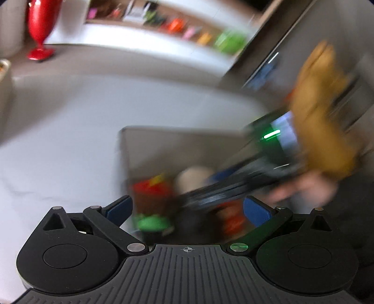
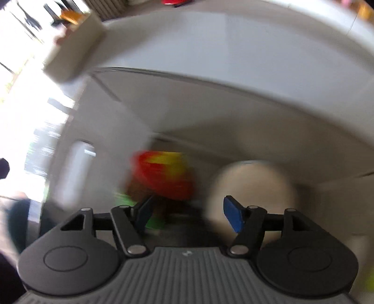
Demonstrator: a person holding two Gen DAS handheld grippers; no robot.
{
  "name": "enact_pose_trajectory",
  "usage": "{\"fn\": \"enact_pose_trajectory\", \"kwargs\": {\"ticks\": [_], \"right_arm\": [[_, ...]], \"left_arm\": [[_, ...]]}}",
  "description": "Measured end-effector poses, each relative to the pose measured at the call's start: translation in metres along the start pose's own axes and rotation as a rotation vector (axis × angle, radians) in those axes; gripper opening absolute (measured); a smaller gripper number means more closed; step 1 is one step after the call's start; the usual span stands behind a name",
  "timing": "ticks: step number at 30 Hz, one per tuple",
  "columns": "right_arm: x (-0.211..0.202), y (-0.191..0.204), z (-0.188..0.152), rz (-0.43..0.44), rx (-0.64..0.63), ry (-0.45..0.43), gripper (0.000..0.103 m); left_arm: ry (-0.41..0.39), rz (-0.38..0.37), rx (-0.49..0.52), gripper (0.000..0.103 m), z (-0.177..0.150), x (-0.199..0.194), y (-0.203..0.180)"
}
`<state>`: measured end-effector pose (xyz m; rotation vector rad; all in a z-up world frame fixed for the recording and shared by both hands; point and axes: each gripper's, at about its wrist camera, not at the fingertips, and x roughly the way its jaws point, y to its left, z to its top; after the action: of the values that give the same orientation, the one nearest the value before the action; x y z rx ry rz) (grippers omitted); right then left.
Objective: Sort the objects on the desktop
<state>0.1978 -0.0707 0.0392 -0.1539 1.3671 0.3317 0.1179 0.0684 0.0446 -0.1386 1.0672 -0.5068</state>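
Note:
Both views are motion-blurred. In the left wrist view my left gripper (image 1: 187,210) is open and empty, just above a grey storage box (image 1: 177,140). The box holds a red-and-yellow object (image 1: 152,187), a beige round object (image 1: 194,177), a green object (image 1: 152,223) and an orange one (image 1: 230,217). The right gripper's black body (image 1: 233,187) reaches across into the box, held by a hand (image 1: 308,187). In the right wrist view my right gripper (image 2: 187,211) is open and empty inside the box (image 2: 233,131), over the red-and-yellow object (image 2: 163,175), the beige round object (image 2: 252,187) and the green object (image 2: 131,198).
A white table surface (image 1: 70,131) lies left of the box. A red vase (image 1: 41,25) stands far left. A shelf (image 1: 163,21) with colourful items runs along the back. A beige box (image 2: 74,49) shows at upper left of the right wrist view.

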Motion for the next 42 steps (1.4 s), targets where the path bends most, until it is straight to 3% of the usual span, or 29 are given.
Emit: {"fn": "enact_pose_trajectory", "kwargs": {"ticks": [1, 3, 7, 10, 12, 16, 20, 25, 26, 28, 32, 34, 35, 42], "right_arm": [[-0.002, -0.003, -0.003, -0.026, -0.02, 0.008, 0.069], [-0.004, -0.011, -0.008, 0.002, -0.03, 0.047, 0.069], [0.004, -0.027, -0.026, 0.232, 0.017, 0.189, 0.071], [0.021, -0.016, -0.032, 0.182, -0.045, 0.223, 0.072], [0.028, -0.011, -0.035, 0.185, -0.048, 0.21, 0.059], [0.012, -0.007, -0.027, 0.237, -0.023, 0.091, 0.054], [0.012, -0.008, -0.021, 0.244, -0.028, 0.087, 0.055], [0.018, -0.018, -0.025, 0.192, -0.026, 0.138, 0.067], [0.015, -0.022, -0.025, 0.189, -0.017, 0.132, 0.07], [0.002, -0.029, -0.027, 0.118, -0.019, 0.076, 0.073], [-0.015, -0.032, -0.034, -0.085, -0.083, -0.037, 0.077], [-0.021, -0.04, -0.035, -0.135, -0.102, -0.057, 0.077], [-0.022, -0.043, -0.035, -0.145, -0.111, -0.061, 0.077], [0.012, -0.028, -0.027, -0.179, -0.177, -0.011, 0.083]], "left_arm": [[0.023, 0.058, 0.032, 0.103, 0.004, 0.006, -0.008], [0.072, 0.129, 0.076, 0.103, 0.008, 0.019, -0.019], [0.092, 0.168, 0.126, 0.103, 0.015, 0.034, -0.032], [0.076, 0.169, 0.148, 0.103, 0.015, 0.036, -0.041], [0.072, 0.18, 0.164, 0.103, 0.012, 0.038, -0.046], [0.022, 0.272, 0.181, 0.103, 0.008, 0.025, -0.05], [0.025, 0.246, 0.162, 0.103, 0.009, 0.021, -0.047], [0.048, 0.231, 0.2, 0.103, 0.008, 0.025, -0.053], [0.065, 0.201, 0.2, 0.103, 0.008, 0.028, -0.052], [0.13, 0.061, 0.164, 0.103, 0.011, 0.035, -0.047], [0.327, -0.332, 0.031, 0.103, 0.017, 0.054, -0.032], [0.404, -0.531, -0.024, 0.103, 0.011, 0.063, -0.027], [0.419, -0.586, -0.041, 0.103, 0.007, 0.066, -0.026], [0.425, -0.55, 0.02, 0.103, -0.018, 0.061, -0.028]]}}
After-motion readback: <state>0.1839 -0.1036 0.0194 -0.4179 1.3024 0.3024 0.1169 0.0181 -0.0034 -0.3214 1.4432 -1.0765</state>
